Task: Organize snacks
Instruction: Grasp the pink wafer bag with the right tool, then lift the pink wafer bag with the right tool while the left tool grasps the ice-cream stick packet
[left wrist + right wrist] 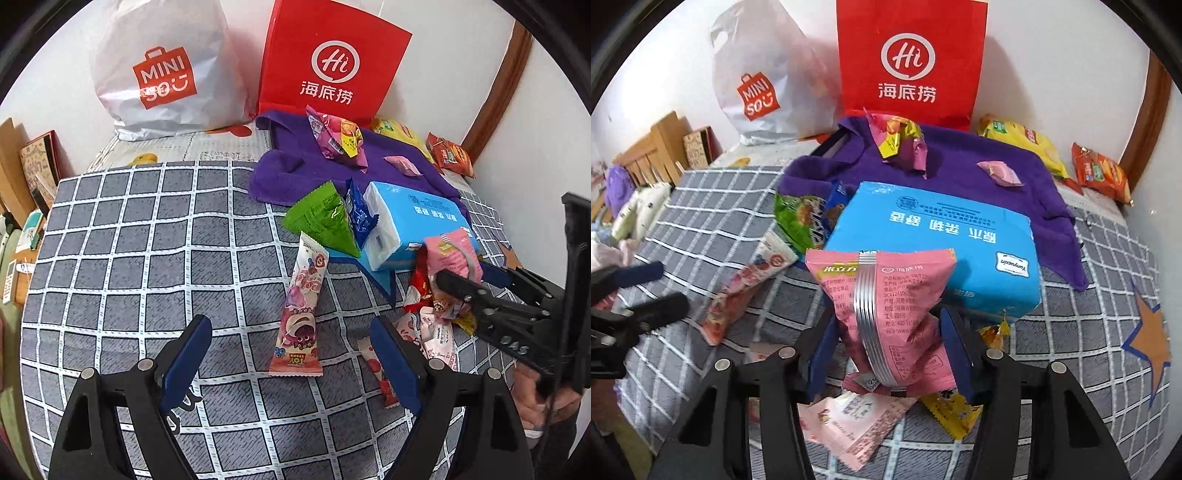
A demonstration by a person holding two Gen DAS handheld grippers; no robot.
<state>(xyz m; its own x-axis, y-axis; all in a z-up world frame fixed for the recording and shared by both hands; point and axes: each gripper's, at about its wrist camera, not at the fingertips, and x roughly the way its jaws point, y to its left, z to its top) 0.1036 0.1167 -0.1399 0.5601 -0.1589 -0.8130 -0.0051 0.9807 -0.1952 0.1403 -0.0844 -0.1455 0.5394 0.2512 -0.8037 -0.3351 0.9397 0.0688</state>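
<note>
Right wrist view: right tongs [886, 354] clamp the pink packet [886, 295], upright, just in front of the tissue pack [934, 251]. Left tongs [291, 354] hang open, the Toy Story bar [301, 306] lying lengthwise between their fingers, left of that pack.

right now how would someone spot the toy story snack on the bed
Start at the light blue tissue pack on the grey checked bedspread. Beside it stands a green packet, and below that the Toy Story snack lies alone: the only long, narrow pink-and-white stick.
</note>
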